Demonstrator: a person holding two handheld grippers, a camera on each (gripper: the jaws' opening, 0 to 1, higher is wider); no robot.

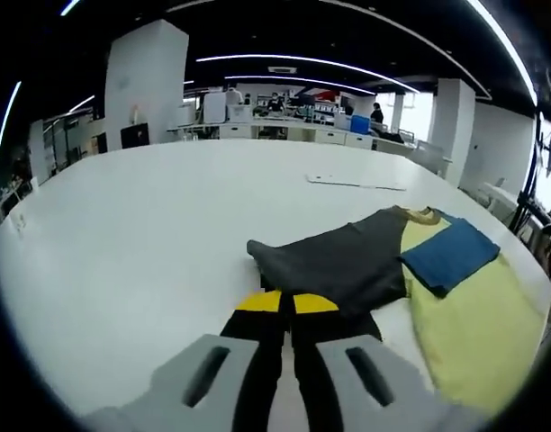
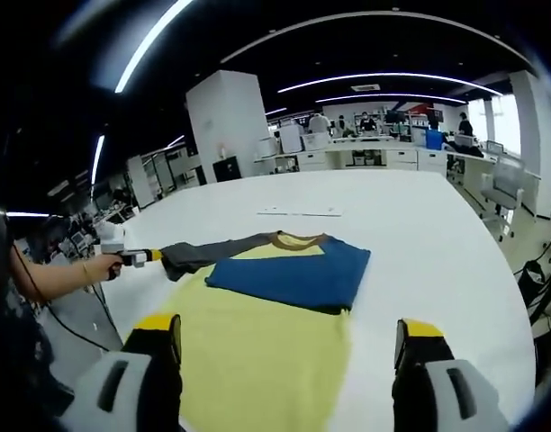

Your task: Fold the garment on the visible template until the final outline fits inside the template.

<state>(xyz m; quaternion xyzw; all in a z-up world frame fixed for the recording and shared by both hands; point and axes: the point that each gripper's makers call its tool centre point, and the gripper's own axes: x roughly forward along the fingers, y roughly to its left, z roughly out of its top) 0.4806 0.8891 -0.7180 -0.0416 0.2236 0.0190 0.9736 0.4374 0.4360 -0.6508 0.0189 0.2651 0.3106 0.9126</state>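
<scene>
Table (image 2: 438, 243): broad, smooth, white; your garment lies at its near edge.
Garment (image 2: 257, 351): soft matte cloth, pale yellow body, lying flat with mild ripples.
Blue panel (image 2: 293, 274): folded rectangular section resting on the yellow, beside the collar.
Grey sleeve (image 1: 347, 256): dark, drawn out sideways into a tapering shape across the table.
Paper sheet (image 2: 301, 212): thin, flat, white, well beyond the garment.
Left gripper (image 1: 287, 301): your yellow-tipped jaws are pressed together on the grey sleeve edge.
Right gripper (image 2: 289, 337): your jaws stand wide apart over the yellow cloth, holding nothing.
</scene>
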